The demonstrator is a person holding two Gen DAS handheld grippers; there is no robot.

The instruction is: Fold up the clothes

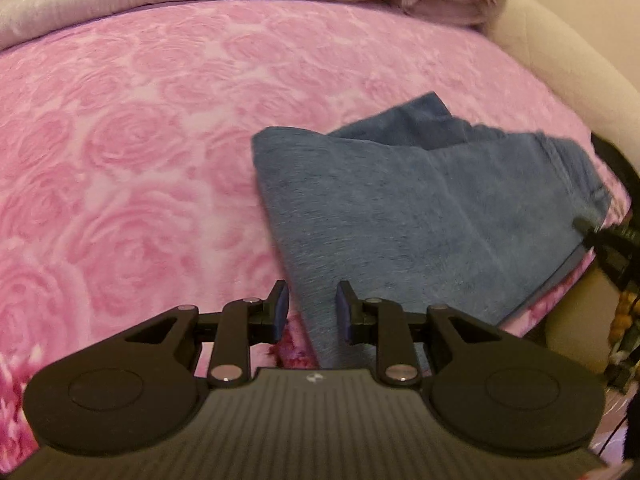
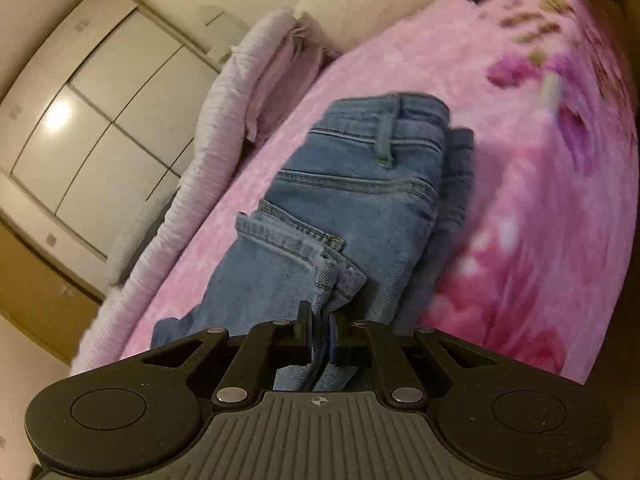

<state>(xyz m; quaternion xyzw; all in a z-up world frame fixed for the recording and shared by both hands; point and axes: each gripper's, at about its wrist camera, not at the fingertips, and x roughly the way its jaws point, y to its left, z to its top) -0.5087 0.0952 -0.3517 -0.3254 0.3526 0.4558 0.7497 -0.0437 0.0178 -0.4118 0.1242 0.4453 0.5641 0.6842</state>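
Note:
A pair of blue jeans (image 1: 400, 208) lies partly folded on the pink rose-patterned bedspread (image 1: 140, 140). My left gripper (image 1: 312, 308) is open, its jaws standing on either side of the near corner of the denim. In the right wrist view the jeans (image 2: 360, 200) show waistband, belt loop and back pocket. My right gripper (image 2: 320, 336) is shut on the hem end of a jeans leg and holds it above the folded part. The right gripper's tip also shows at the right edge of the left wrist view (image 1: 592, 228).
A folded lilac blanket (image 1: 240, 0) lies along the far side of the bed, also in the right wrist view (image 2: 248, 92). A cream padded bed frame (image 1: 560, 60) runs along the right. White wardrobe doors (image 2: 92, 120) stand beyond the bed.

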